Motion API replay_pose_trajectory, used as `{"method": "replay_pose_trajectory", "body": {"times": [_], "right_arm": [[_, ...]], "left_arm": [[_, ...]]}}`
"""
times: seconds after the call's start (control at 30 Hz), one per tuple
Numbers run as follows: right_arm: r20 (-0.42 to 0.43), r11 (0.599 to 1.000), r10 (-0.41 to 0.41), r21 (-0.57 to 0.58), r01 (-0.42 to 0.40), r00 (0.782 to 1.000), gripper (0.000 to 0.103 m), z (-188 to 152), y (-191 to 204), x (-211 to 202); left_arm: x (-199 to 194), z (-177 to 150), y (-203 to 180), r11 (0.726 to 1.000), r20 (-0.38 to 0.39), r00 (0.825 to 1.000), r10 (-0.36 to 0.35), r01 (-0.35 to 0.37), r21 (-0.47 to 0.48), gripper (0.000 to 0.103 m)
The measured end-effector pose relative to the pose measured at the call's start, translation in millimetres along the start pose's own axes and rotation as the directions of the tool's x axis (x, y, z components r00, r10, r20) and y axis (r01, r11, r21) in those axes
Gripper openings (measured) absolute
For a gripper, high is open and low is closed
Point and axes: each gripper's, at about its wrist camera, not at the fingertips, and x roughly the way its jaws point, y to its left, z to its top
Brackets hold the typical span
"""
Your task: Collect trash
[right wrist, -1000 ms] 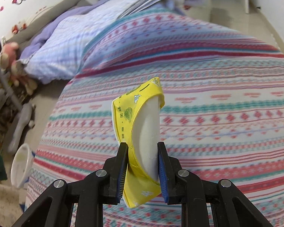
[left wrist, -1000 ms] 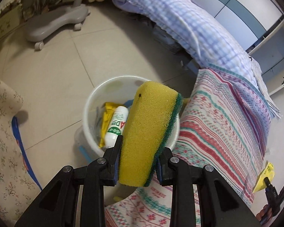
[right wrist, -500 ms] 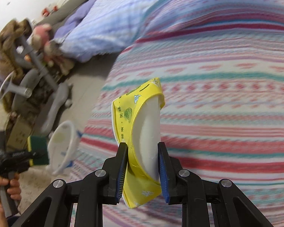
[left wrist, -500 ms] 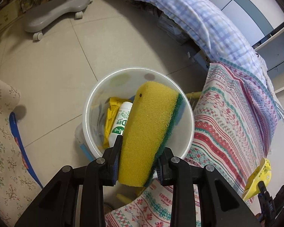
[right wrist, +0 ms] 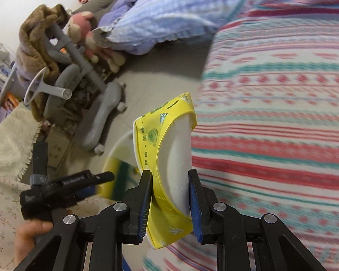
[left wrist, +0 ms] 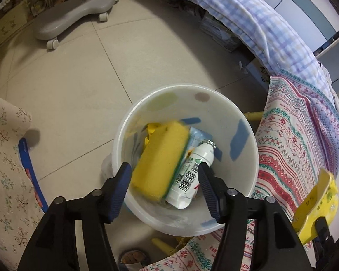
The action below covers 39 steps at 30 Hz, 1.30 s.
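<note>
Sponge (left wrist: pixel 161 158) lies in the bin (left wrist: pixel 241 117) beneath my spread, empty left tongs (left wrist: pixel 165 180); right tongs (right wrist: pixel 169 194), clamping the yellow wrapper (right wrist: pixel 167 158), must deposit next.

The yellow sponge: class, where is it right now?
In the left wrist view, the yellow sponge is inside the white bin, left of the white bottle.

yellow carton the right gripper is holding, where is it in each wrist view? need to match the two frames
Left wrist view: the yellow carton sits at the far right edge, low, beside the striped bedspread.
Right wrist view: centre, clamped between the right gripper fingers.
Shared landmark: the white bucket, centre of the left view; in the right view its rim peeks out just left of the carton.
</note>
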Motion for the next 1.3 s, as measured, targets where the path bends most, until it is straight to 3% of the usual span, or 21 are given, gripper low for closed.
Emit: {"method": "replay_pose_trajectory", "body": {"times": [0.33, 0.47, 0.53, 0.6, 0.67, 0.93, 1.1, 1.2, 1.3], "right_arm": [[-0.068, 0.997, 0.0, -0.081, -0.005, 0.998, 0.03, 8.9, 61.1, 65.7], [-0.095, 0.994, -0.004, -0.112, -0.007, 0.995, 0.035, 11.6, 81.3, 92.1], [-0.113, 0.989, -0.029, -0.145, 0.013, 0.993, 0.037, 12.0, 89.9, 107.0], [-0.138, 0.984, -0.068, -0.174, 0.044, 0.988, 0.047, 8.8, 92.6, 118.9], [-0.14, 0.984, -0.082, -0.17, 0.058, 0.987, 0.047, 3.3, 86.8, 120.4], [-0.124, 0.991, -0.06, -0.128, 0.044, 0.99, 0.048, -16.4, 53.4, 70.2], [-0.112, 0.978, -0.032, -0.207, 0.008, 0.993, 0.055, -44.1, 55.2, 14.2], [-0.095, 0.964, -0.025, -0.267, -0.002, 0.995, 0.057, -65.5, 60.2, -19.7], [-0.047, 0.943, -0.016, -0.332, 0.0, 0.999, 0.06, -88.7, 66.1, -56.1]], "left_arm": [[-21.4, 6.3, 37.2, 0.984, 0.058, 0.996, -0.07, 0.078, -0.16, 0.064], [-29.0, 8.0, 40.9, 0.982, 0.084, 0.994, -0.063, 0.077, -0.175, 0.064], [-28.4, 9.5, 41.2, 0.981, 0.081, 0.994, -0.069, 0.083, -0.177, 0.064], [-27.2, 9.0, 41.5, 0.981, 0.074, 0.994, -0.075, 0.087, -0.176, 0.064], [-27.9, 8.8, 41.7, 0.981, 0.073, 0.994, -0.078, 0.09, -0.17, 0.064], [-41.9, -7.7, 29.2, 0.992, 0.093, 0.993, -0.072, 0.081, -0.099, 0.064], [-66.7, -46.3, 5.6, 0.999, 0.136, 0.989, -0.05, 0.051, -0.001, 0.064], [-91.2, -74.2, -5.5, 0.999, 0.211, 0.978, -0.003, -0.006, 0.042, 0.064], [-110.5, -115.2, -15.3, 0.998, 0.26, 0.965, 0.027, -0.042, 0.053, 0.074]]}}
